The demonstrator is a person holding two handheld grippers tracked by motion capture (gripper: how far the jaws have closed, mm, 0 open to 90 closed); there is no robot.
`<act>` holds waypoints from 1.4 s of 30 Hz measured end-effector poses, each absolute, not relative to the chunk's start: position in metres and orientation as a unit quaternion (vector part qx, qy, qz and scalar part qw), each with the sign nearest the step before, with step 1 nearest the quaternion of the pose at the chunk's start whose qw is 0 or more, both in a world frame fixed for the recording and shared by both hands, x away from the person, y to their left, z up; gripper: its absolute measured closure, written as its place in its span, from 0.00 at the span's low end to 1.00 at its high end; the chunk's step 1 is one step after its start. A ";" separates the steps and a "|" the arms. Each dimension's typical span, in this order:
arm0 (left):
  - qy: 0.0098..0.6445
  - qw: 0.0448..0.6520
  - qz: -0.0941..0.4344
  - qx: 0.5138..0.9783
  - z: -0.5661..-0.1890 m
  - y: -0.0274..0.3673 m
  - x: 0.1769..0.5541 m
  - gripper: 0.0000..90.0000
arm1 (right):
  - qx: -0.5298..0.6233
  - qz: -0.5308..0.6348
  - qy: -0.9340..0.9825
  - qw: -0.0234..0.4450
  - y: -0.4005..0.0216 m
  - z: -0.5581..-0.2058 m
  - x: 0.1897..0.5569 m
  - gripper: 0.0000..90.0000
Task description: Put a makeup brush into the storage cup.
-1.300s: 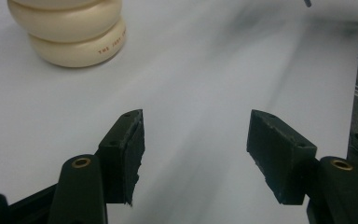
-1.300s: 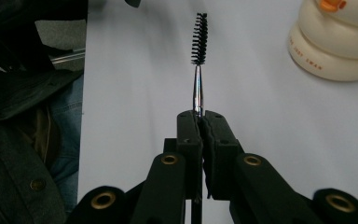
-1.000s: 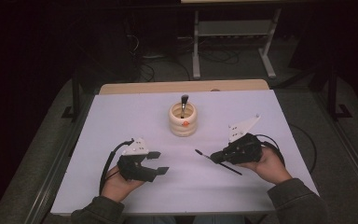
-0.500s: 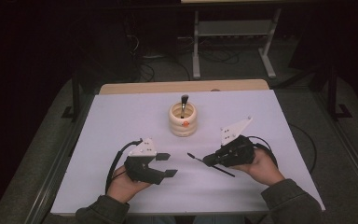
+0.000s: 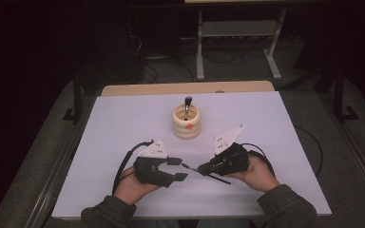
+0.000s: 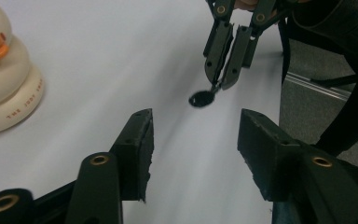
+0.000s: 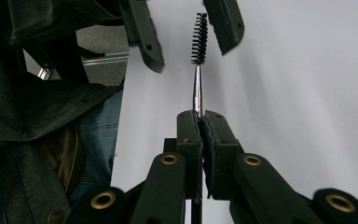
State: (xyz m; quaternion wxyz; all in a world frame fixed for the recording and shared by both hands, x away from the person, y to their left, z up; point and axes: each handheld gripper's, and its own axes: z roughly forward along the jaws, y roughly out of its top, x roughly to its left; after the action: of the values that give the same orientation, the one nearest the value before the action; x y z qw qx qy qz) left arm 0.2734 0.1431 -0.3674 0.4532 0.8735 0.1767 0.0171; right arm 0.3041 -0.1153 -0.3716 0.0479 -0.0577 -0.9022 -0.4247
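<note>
My right gripper is clamped tight on the thin shaft of a small black bristle brush, which I see in the right gripper view sticking straight out past the closed jaws, bristled end farthest from me. My left gripper has its jaws partly apart and has just been closing them; the brush tip sits between them, but the pads are not pressing on it. In the left gripper view the brush head hangs just above the white table, out in front of my two black fingers, with the right gripper coming down from the top edge.

From the high view, both grippers are near the front edge of the table, pointed at each other, the brush bridging the gap between them. My hands come up from the bottom of that view in dark sleeves. Farther back, near the table's middle, stands a cream ribbed cup with an orange mark on its side and a dark-handled tool upright inside it.
</note>
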 end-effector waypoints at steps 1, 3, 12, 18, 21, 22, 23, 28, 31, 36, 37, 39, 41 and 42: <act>0.174 0.453 0.014 0.874 -0.367 0.142 0.274 0.53 | -0.060 -0.425 -0.902 0.051 -0.114 -0.372 0.303 0.95; 0.168 0.449 0.011 0.877 -0.367 0.140 0.274 0.56 | -0.054 -0.424 -0.902 0.050 -0.111 -0.373 0.302 0.94; 0.160 0.455 -0.014 0.876 -0.367 0.139 0.276 0.78 | -0.036 -0.421 -0.905 0.046 -0.102 -0.375 0.298 0.95; 0.153 0.454 -0.033 0.877 -0.366 0.139 0.278 0.86 | -0.026 -0.422 -0.905 0.042 -0.099 -0.374 0.297 0.94; 0.154 0.452 -0.040 0.878 -0.366 0.141 0.279 0.86 | -0.025 -0.421 -0.906 0.041 -0.099 -0.373 0.296 0.94; 0.155 0.453 -0.043 0.877 -0.366 0.141 0.279 0.86 | -0.024 -0.420 -0.906 0.040 -0.099 -0.373 0.296 0.94; 0.153 0.452 -0.044 0.878 -0.366 0.141 0.279 0.87 | -0.024 -0.420 -0.906 0.040 -0.099 -0.373 0.295 0.95; 0.152 0.450 -0.049 0.878 -0.366 0.142 0.280 0.89 | -0.018 -0.422 -0.906 0.034 -0.098 -0.373 0.296 0.95; 0.148 0.448 -0.051 0.880 -0.366 0.142 0.280 0.90 | -0.017 -0.421 -0.906 0.033 -0.098 -0.372 0.296 0.95; 0.147 0.449 -0.066 0.879 -0.364 0.143 0.282 0.93 | -0.010 -0.421 -0.907 0.030 -0.096 -0.372 0.295 0.95; 0.147 0.447 -0.068 0.880 -0.363 0.143 0.282 0.94 | -0.010 -0.421 -0.906 0.031 -0.096 -0.371 0.294 0.94; 0.146 0.447 -0.071 0.880 -0.362 0.144 0.282 0.96 | -0.010 -0.424 -0.905 0.030 -0.095 -0.371 0.293 0.94; 0.143 0.442 -0.069 0.883 -0.360 0.143 0.282 0.96 | -0.008 -0.425 -0.905 0.024 -0.094 -0.370 0.293 0.94; 0.145 0.444 -0.066 0.882 -0.360 0.143 0.282 0.96 | -0.009 -0.424 -0.905 0.025 -0.094 -0.370 0.292 0.93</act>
State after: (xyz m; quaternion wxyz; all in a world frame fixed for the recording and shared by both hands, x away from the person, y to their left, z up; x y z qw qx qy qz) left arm 0.2815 0.1427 -0.3602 0.4436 0.8820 0.1446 -0.0658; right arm 0.2923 -0.0937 -0.3703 0.0252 -0.0093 -0.9053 -0.4240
